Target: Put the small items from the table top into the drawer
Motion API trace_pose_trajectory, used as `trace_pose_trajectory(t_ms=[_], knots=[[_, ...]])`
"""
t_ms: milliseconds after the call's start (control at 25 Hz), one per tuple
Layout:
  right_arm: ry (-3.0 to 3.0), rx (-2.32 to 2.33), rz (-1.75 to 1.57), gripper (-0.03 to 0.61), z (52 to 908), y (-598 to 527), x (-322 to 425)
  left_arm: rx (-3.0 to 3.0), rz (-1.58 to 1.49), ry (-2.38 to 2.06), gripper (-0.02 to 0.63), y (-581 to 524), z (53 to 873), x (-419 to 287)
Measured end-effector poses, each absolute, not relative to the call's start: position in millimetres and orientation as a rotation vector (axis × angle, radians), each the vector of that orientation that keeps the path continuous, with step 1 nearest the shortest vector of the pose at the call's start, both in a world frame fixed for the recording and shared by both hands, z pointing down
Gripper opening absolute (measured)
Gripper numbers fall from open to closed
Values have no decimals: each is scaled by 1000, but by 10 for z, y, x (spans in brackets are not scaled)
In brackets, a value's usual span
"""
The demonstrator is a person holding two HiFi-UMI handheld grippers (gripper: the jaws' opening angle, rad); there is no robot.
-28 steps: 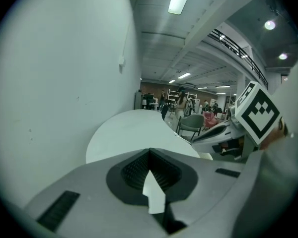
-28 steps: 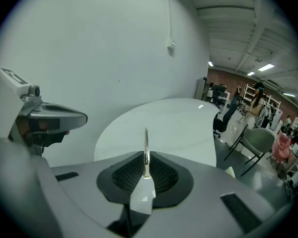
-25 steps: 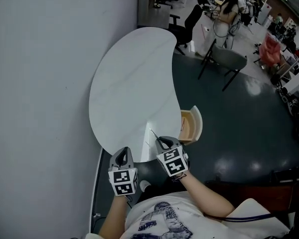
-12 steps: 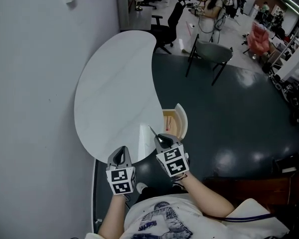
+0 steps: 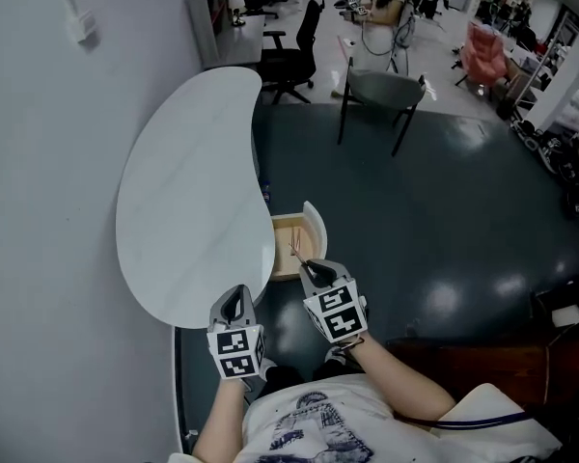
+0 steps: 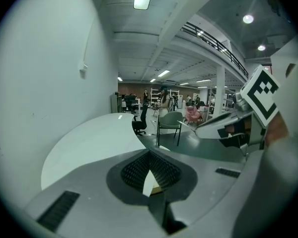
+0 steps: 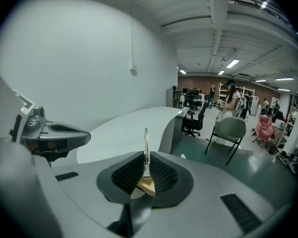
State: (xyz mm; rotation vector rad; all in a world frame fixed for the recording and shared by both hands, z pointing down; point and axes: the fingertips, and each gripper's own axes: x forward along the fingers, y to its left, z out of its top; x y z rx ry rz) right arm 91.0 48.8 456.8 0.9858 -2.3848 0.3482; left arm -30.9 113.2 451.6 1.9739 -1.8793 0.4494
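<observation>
Now | you are clamping your right gripper on a thin metal stick by the open drawer | left gripper jaws together, empty | table is showing nothing else; drop is pending.

White tabletop above a dark teal-grey floor, pale wood drawer, a silvery stick, and the grey left gripper and right gripper (cubes patterned in black-and-white squares).
</observation>
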Motion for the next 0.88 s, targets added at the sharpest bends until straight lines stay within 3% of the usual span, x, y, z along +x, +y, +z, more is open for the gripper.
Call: trace_pose_trajectory(t_ms=[600, 880], knots=[[-2427, 1010, 427, 52, 4705, 151, 2312, 2016, 526, -1870, 23, 730, 4588, 1172], [-2432, 1007, 469, 52, 4791, 85, 2402, 2020, 564, -1868, 23, 627, 4581, 1234]])
